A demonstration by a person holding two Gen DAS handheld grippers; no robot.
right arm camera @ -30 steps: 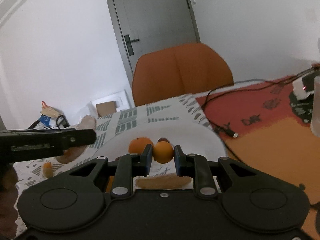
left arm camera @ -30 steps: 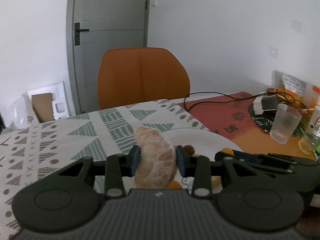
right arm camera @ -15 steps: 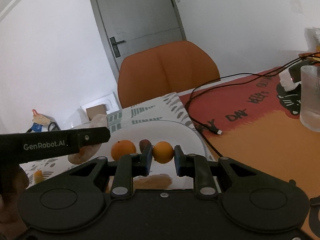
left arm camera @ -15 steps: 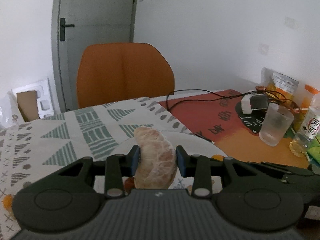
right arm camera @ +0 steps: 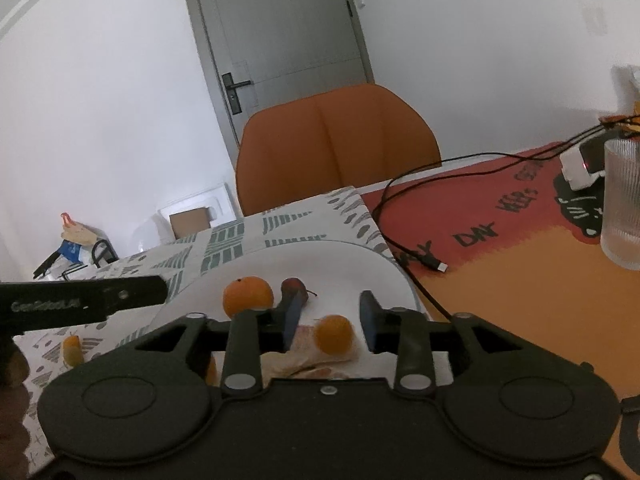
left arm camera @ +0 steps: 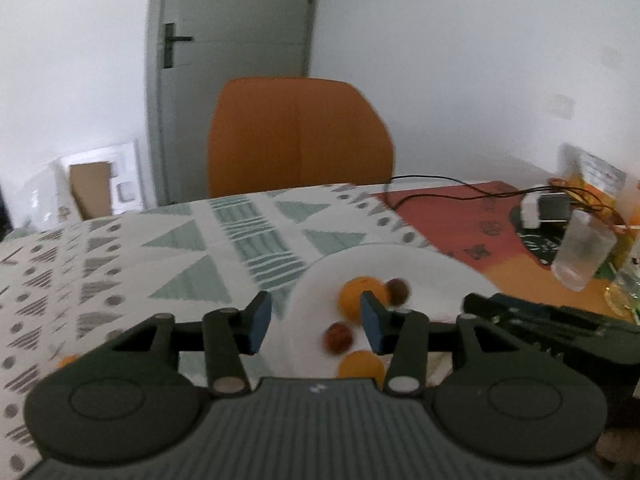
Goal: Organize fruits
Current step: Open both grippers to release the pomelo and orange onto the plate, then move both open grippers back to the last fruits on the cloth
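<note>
Over the white plate (right arm camera: 384, 264) on the desk, both grippers have just been opening their jaws; the left gripper (left arm camera: 312, 322) is empty; the right gripper (right arm camera: 328, 322) has released a small orange (right arm camera: 334, 334), gathering fruit beside the peeled segment (right arm camera: 304, 354).

The left gripper (left arm camera: 314, 322) hangs over the near left edge of the white plate (left arm camera: 436, 268). Its jaws have just been opening, with nothing between them. The right gripper (right arm camera: 326, 322) hangs over the plate's near side, jaws also just opening and touching nothing.
</note>
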